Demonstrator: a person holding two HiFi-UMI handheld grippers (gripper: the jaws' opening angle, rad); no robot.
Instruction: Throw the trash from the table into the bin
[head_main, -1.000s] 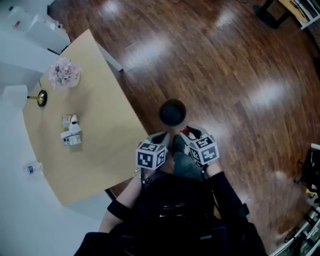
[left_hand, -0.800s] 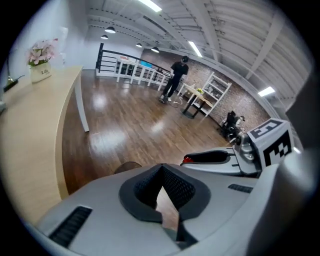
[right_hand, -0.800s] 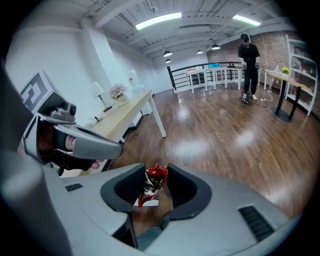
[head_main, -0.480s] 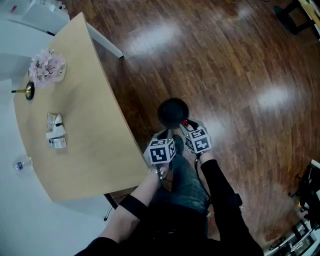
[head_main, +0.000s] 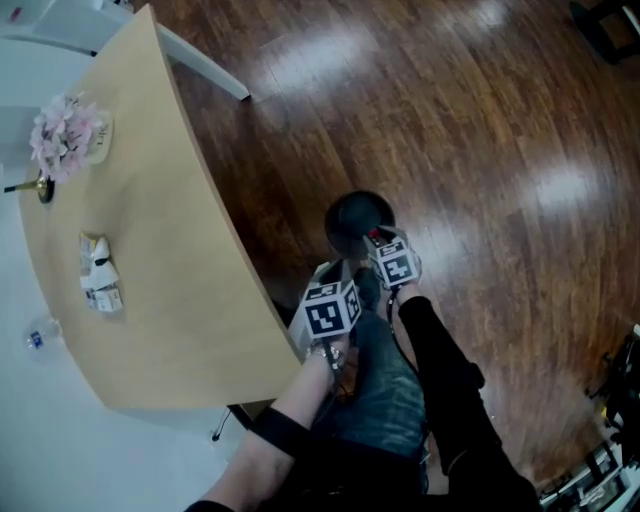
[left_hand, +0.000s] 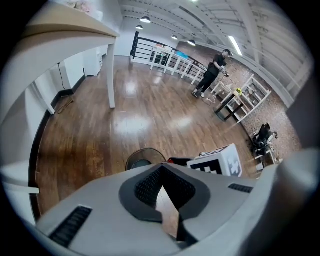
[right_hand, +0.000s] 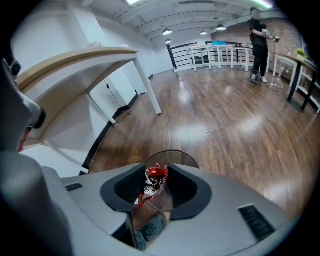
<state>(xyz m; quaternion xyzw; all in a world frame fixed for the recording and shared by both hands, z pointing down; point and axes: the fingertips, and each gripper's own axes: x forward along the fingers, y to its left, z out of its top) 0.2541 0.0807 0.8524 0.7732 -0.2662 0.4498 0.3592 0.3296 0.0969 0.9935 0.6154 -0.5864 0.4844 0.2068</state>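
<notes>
The right hand-held gripper (right_hand: 155, 176) was clamped on a red wrapper (right_hand: 151, 184), which stood pinched between its 2 dark pads and stuck out a little beyond their tips. Just under that wrapper, in the right gripper view, lay the round opening of the dark bin (head_main: 352, 218), with the person's shoe (right_hand: 150, 227) showing below the jaws. From the head view the tip of this hand-held gripper overlapped the bin's near rim, so the wrapper hung over the bin's edge rather than inside it.

The left hand-held gripper (left_hand: 161, 173) sat just beside the right one, on the bench side, a little farther from the bin. Its jaws met at the tips and held nothing; only the wooden floor (head_main: 480, 120) showed through the wedge between the pads. Past them the left gripper view caught the bin and the other gripper's marker cube.

Farther to the left, the tan bench (head_main: 190, 250) carried a small cluster of trash (head_main: 98, 278), well apart from both grippers. Beyond it on the bench stood a bunch of pale pink flowers (head_main: 65, 135).

At the far end of the room a person (right_hand: 259, 40) stood near a white railing (right_hand: 220, 54).
</notes>
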